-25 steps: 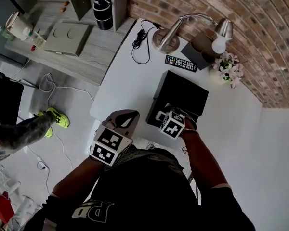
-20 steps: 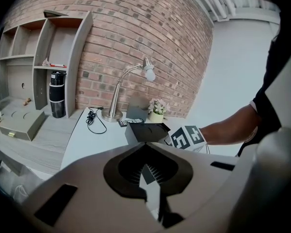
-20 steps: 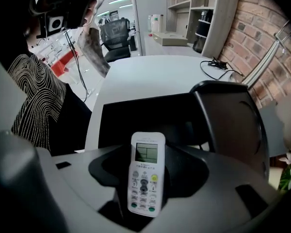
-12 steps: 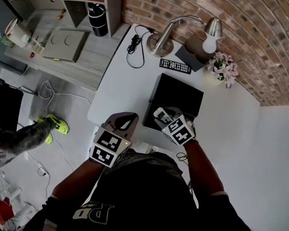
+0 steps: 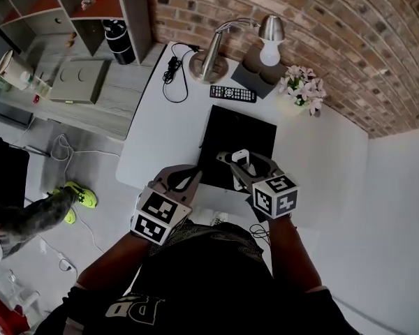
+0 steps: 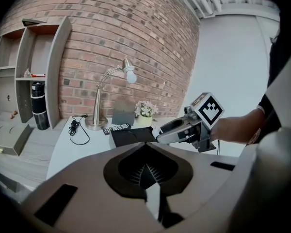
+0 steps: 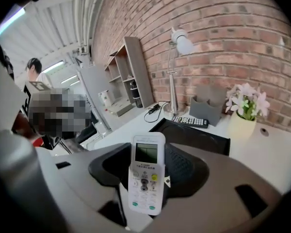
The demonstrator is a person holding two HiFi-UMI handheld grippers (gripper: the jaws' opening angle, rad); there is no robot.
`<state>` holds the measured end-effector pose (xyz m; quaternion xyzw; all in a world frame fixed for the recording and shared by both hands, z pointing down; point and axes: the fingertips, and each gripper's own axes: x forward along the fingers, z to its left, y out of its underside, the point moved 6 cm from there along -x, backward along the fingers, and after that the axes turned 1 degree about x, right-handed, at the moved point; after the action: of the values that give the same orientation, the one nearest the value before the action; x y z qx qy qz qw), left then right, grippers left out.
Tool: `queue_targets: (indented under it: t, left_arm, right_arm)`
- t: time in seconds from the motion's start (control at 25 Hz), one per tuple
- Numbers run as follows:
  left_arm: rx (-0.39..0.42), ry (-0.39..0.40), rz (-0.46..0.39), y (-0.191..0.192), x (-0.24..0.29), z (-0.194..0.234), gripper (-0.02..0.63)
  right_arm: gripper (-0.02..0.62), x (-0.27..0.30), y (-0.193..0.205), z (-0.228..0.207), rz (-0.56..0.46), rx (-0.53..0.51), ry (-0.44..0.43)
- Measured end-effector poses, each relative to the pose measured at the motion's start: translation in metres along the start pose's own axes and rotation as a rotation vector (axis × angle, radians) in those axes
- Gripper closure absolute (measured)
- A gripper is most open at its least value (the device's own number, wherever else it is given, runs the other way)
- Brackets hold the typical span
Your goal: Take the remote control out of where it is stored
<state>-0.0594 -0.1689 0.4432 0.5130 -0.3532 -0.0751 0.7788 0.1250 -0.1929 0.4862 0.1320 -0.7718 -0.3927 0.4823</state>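
Observation:
A white remote control (image 7: pixel 147 176) with a small screen stands upright between the jaws of my right gripper (image 7: pixel 148 181), which is shut on it. In the head view the right gripper (image 5: pixel 242 166) holds that remote (image 5: pixel 239 157) above the near edge of a flat black box (image 5: pixel 234 128) on the white table (image 5: pixel 160 138). From the left gripper view the right gripper (image 6: pixel 179 129) and the remote's white tip (image 6: pixel 156 131) hang over the black box (image 6: pixel 131 136). My left gripper (image 5: pixel 184 180) hovers left of the box at the table's near edge, its jaws shut on nothing.
A black TV remote (image 5: pixel 232 93) lies behind the box beside a silver desk lamp (image 5: pixel 213 54), a grey holder (image 5: pixel 255 72) and a flower pot (image 5: pixel 300 89). A black cable (image 5: pixel 171 72) lies at the far left corner. A person's legs (image 5: pixel 28 208) are on the floor at left.
My right gripper has risen from the black box and drawn back toward me with the white remote in it. The left gripper has stayed where it was.

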Motion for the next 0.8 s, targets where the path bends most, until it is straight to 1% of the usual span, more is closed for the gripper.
queue_targets:
  t: [0.16,0.44,0.64,0.8]
  left_arm:
    - [0.032,0.033,0.008,-0.004,0.011,-0.019,0.6]
    - [0.073,0.061,0.021,-0.014,0.029,-0.047,0.6]
    - [0.096,0.075,0.027,-0.016,0.043,-0.068,0.6]
    - [0.104,0.082,0.022,-0.018,0.053,-0.082,0.6]
  right_arm:
    - [0.376,-0.03,0.012,-0.02,-0.037,0.075,0.06]
    - [0.376,-0.076,0.045,-0.076,-0.062,0.234,0.184]
    - [0.376,-0.102,0.07,-0.111,-0.065,0.293,0.254]
    - [0.376,-0.105,0.094,-0.136,-0.046,0.353,0.295]
